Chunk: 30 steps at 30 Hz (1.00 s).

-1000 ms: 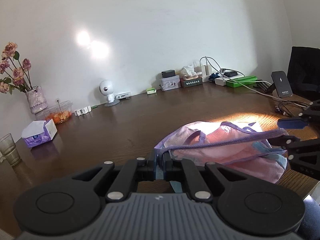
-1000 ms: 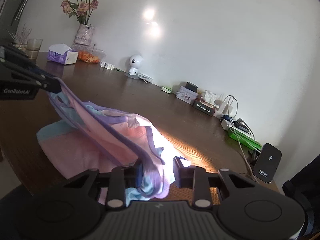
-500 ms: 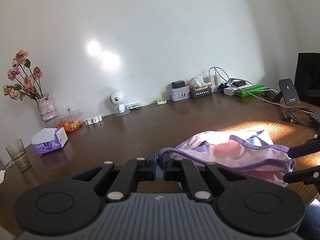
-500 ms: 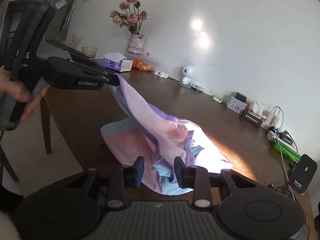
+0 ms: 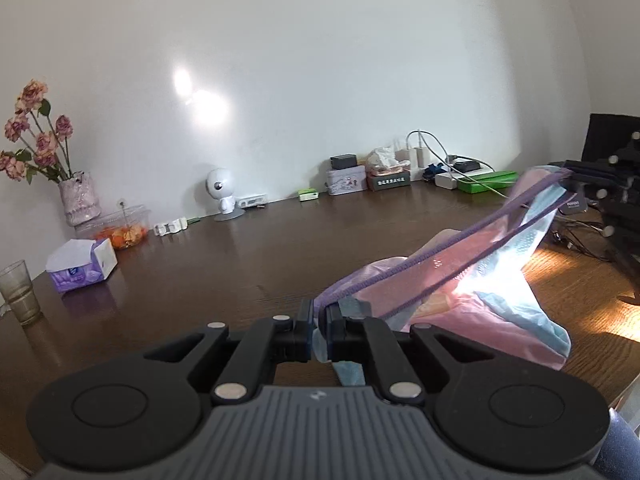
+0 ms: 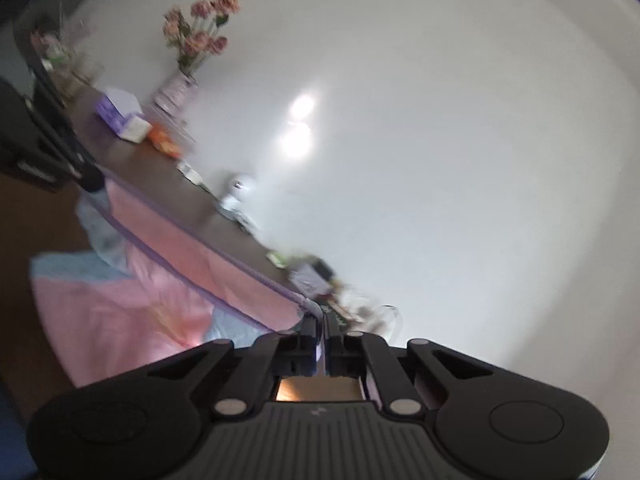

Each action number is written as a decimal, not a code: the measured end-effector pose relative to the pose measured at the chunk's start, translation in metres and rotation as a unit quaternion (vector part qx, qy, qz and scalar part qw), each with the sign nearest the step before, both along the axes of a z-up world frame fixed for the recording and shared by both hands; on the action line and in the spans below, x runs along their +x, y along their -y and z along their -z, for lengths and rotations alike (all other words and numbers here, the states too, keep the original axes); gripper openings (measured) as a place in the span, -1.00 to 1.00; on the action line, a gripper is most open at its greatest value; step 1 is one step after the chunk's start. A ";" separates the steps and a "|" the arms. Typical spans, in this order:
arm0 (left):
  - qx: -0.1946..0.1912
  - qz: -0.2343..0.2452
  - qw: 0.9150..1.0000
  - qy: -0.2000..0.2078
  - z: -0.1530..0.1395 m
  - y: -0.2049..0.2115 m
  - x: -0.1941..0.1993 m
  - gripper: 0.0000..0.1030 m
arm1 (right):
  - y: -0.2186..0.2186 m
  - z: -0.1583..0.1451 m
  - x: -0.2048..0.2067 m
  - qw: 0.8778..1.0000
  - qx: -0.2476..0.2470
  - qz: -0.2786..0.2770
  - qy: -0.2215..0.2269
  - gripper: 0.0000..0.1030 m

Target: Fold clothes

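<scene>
Left tongs (image 5: 319,330) clamp the pink mesh garment with purple trim (image 5: 460,280); right tongs (image 6: 320,330) have just closed on the trim's far end. Best to keep that edge taut, level above the dark wooden tabletop (image 5: 240,264).

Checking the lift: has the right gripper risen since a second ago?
Yes. The right gripper, down by the table edge before, now holds the garment near the wall clutter.

Vase of roses (image 5: 78,203), tissue box (image 5: 82,265), drinking glass (image 5: 19,292) on dark wooden table (image 5: 224,264).

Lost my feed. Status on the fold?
Both grippers, left gripper and right gripper, shut on pink garment. Purple hem taut between them. Nothing in the way.
</scene>
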<state>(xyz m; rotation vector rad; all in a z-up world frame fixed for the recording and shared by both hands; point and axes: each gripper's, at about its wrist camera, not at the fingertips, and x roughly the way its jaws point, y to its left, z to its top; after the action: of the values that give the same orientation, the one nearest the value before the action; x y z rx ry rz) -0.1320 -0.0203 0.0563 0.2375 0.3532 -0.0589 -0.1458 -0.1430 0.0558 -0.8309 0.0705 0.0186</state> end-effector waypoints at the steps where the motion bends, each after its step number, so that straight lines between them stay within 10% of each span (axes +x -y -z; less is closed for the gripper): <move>1: 0.006 0.009 1.000 0.001 0.002 0.006 -0.001 -0.89 | -0.003 0.011 0.005 1.000 -0.008 0.019 0.001 -0.96; 6: 0.014 0.022 1.000 -0.007 0.010 0.010 -0.004 -0.89 | 0.001 0.030 0.017 0.993 0.067 0.032 -0.092 -0.88; 15: 0.009 0.008 1.000 -0.009 0.015 0.001 -0.002 -0.89 | -0.002 0.049 0.030 0.988 0.052 0.037 -0.138 -0.58; 21: 0.035 0.015 0.999 -0.034 0.029 0.006 -0.006 -0.30 | 0.001 0.050 0.031 0.980 0.085 0.042 -0.174 -0.95; 30: 0.116 -0.012 0.993 -0.017 0.046 0.018 -0.006 -0.24 | 0.005 0.045 0.018 0.983 0.098 0.048 -0.146 -0.97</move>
<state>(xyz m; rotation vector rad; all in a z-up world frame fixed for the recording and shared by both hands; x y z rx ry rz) -0.1380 -0.0383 0.0105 0.4633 0.3960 0.0026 -0.1275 -0.1482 0.0111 -0.6223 0.3795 0.0565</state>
